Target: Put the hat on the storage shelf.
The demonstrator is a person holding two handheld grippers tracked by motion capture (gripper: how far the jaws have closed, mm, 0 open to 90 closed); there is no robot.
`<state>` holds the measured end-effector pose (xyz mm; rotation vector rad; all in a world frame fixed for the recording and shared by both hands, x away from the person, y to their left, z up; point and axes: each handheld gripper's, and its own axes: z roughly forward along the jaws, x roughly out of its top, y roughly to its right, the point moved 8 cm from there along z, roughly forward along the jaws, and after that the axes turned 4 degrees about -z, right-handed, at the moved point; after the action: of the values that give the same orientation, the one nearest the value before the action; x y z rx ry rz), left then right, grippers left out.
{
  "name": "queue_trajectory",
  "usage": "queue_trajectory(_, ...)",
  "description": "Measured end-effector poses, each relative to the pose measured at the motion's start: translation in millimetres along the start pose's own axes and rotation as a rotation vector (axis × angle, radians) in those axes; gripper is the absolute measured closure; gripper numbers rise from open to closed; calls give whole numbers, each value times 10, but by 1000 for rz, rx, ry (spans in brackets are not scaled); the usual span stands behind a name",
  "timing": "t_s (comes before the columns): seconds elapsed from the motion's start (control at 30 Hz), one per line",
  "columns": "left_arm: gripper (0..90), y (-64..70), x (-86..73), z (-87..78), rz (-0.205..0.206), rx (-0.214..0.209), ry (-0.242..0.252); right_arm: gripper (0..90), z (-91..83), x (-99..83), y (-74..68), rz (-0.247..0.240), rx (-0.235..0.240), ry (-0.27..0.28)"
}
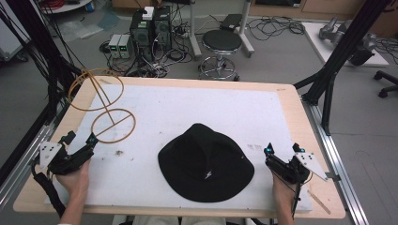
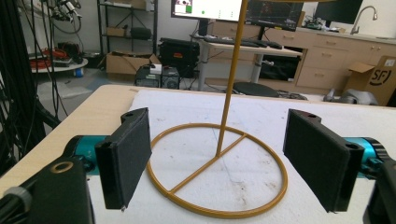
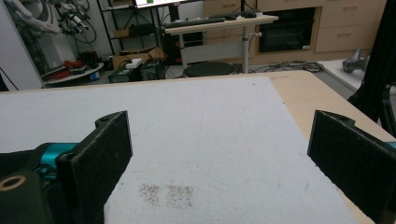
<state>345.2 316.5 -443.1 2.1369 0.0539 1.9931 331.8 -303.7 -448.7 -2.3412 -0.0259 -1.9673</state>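
On the table's far left, a gold wire stand (image 1: 107, 110) rises upright before the open left gripper (image 1: 80, 140); right gripper (image 1: 281, 151) open beside black hat (image 1: 205, 161).

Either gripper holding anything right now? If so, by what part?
Nothing is held. The left gripper has its jaws open, facing the gold wire stand. The right gripper is open over the white mat.
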Motion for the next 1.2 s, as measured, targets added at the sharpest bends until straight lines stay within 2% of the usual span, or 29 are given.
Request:
queue_trajectory(0.27,237,-2,-2,1,-1,-2,-1,55,-3,58,-59,6,40,12)
queue_trajectory(0.33,237,-1,-3,0,0,-3,-2,55,-7,114,-92,-8,67,25)
queue_trajectory(0.5,237,-13,2,-9,-4,-1,1,55,-17,167,-129,-10,93,37)
queue_trajectory(0.7,238,-24,0,-10,-9,1,2,55,-43,264,-236,-2,149,54)
queue_trajectory(0.73,237,-24,0,-10,-8,1,2,55,-52,305,-285,0,173,61)
queue_trajectory(0.77,237,-24,0,-9,-9,0,2,55,-52,305,-285,0,173,61)
queue_trajectory(0.83,238,-24,-2,-9,-9,-1,-1,55,-50,340,-389,-2,245,63)
queue_trajectory(0.87,238,-25,-1,-9,-10,-1,0,55,-50,340,-389,-2,245,63)
queue_trajectory(0.93,238,-27,-1,-9,-10,-1,-1,55,-41,340,-505,-25,302,52)
queue_trajectory(1.0,238,-30,-1,-9,-11,0,-1,55,-45,344,-539,-30,319,47)
queue_trajectory(1.2,239,-37,-3,-6,-13,-1,-3,54,-94,444,-724,-33,419,69)
